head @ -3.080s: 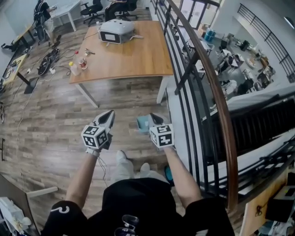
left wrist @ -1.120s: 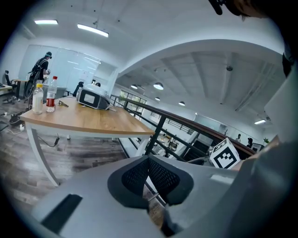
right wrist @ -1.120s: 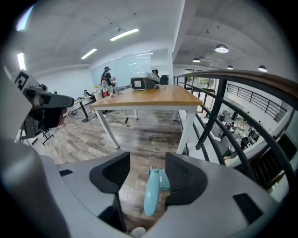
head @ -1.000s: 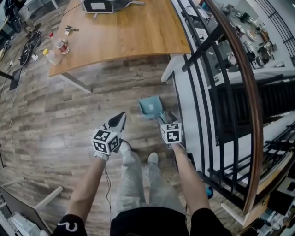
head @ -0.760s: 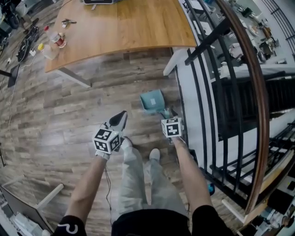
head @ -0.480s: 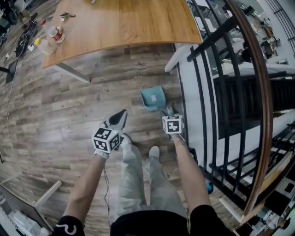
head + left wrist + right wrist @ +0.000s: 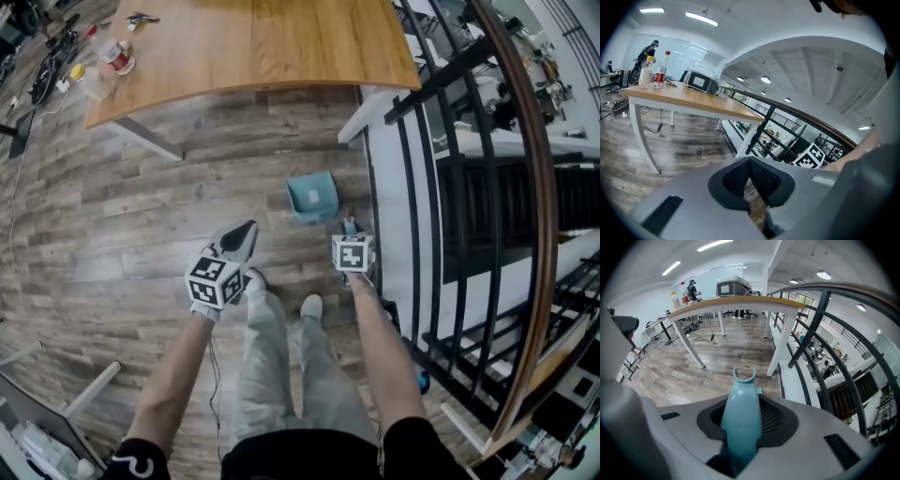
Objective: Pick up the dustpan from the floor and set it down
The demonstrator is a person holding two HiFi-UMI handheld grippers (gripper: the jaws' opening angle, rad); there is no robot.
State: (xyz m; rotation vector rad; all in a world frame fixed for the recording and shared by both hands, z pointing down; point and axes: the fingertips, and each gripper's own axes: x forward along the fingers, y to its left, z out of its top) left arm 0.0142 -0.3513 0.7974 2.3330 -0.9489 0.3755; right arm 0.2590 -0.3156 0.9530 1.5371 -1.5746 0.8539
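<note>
A teal dustpan [image 7: 312, 195] lies on the wood floor beside the railing, its handle pointing back toward me. My right gripper [image 7: 349, 228] reaches down to that handle. In the right gripper view the teal handle [image 7: 740, 423] runs up between the pads of the right gripper [image 7: 745, 406]; the jaws have just been closing and now press on it. My left gripper [image 7: 242, 236] hangs to the left of the pan, apart from it. The left gripper view shows the left gripper [image 7: 750, 162] with its pads meeting and nothing between them.
A wooden table [image 7: 253, 47] on white legs [image 7: 361, 117] stands beyond the dustpan, with bottles [image 7: 112, 61] at its left end. A black railing [image 7: 422, 187] with a wooden handrail runs close along the right. My shoes [image 7: 312, 307] stand just behind the grippers.
Both grippers have sunk toward the floor. The right one has come down over the dustpan's handle, which now sits between its jaws. The dustpan lies where it was.
</note>
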